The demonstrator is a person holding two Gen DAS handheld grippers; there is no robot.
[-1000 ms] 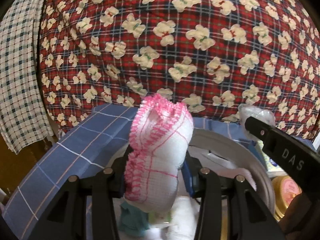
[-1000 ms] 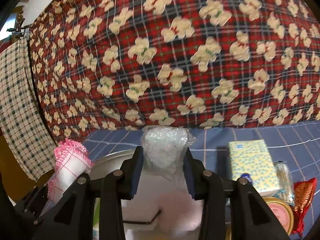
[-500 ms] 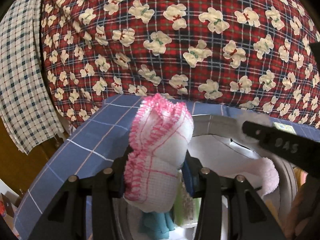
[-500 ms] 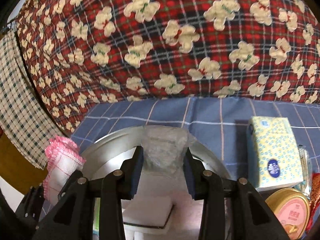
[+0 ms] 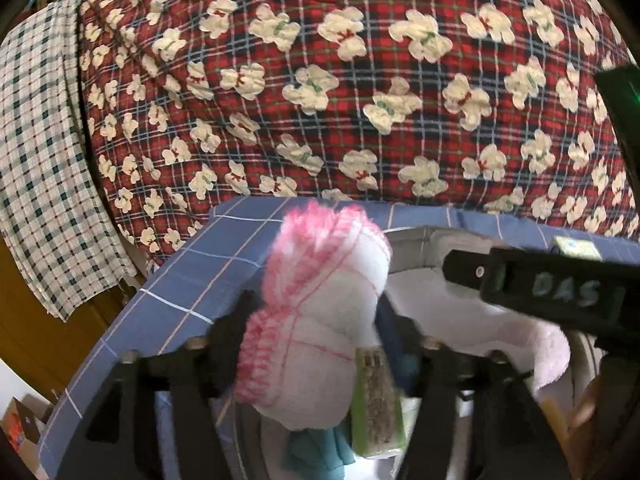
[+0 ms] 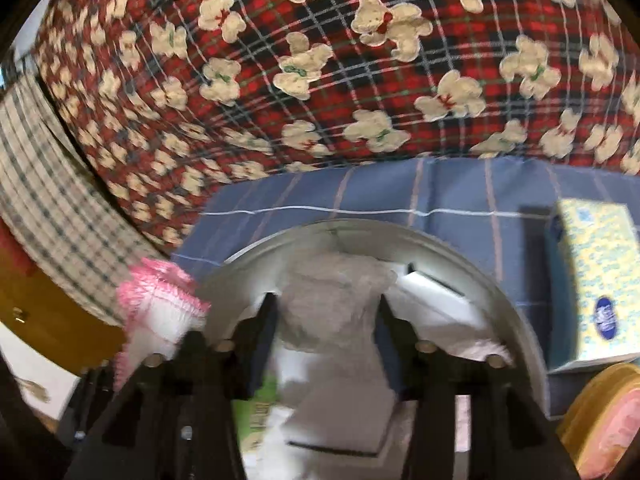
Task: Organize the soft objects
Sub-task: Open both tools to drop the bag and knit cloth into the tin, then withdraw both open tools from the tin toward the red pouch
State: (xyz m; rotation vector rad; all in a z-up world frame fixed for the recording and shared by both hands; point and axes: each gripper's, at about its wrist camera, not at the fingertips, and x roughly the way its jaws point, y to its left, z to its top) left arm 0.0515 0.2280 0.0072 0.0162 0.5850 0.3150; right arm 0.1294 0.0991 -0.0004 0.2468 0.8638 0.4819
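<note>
My left gripper (image 5: pixel 316 312) is shut on a white cloth with pink stitched edging (image 5: pixel 320 312), held over the left side of a round metal basin (image 5: pixel 416 236). The cloth also shows in the right wrist view (image 6: pixel 160 308). My right gripper (image 6: pixel 326 312) is shut on a crumpled clear plastic bag (image 6: pixel 332 300) above the same basin (image 6: pixel 516 320). The right gripper's black body (image 5: pixel 552 292) crosses the left wrist view. Inside the basin lie a pale pink fluffy item (image 5: pixel 548 356), a green packet (image 5: pixel 376 400), a teal cloth (image 5: pixel 316 452) and a white box (image 6: pixel 428 292).
The basin sits on a blue checked tablecloth (image 6: pixel 400 192). A red plaid quilt with bear prints (image 5: pixel 360 80) rises behind it. A checked cloth (image 5: pixel 36 160) hangs at the left. A yellow tissue pack (image 6: pixel 596 280) and a gold-rimmed pink tin (image 6: pixel 600 424) lie at the right.
Both grippers have tilted downward and lowered toward the basin with their loads. More of the basin's inside shows now, and the right gripper's body has come lower across the left wrist view.
</note>
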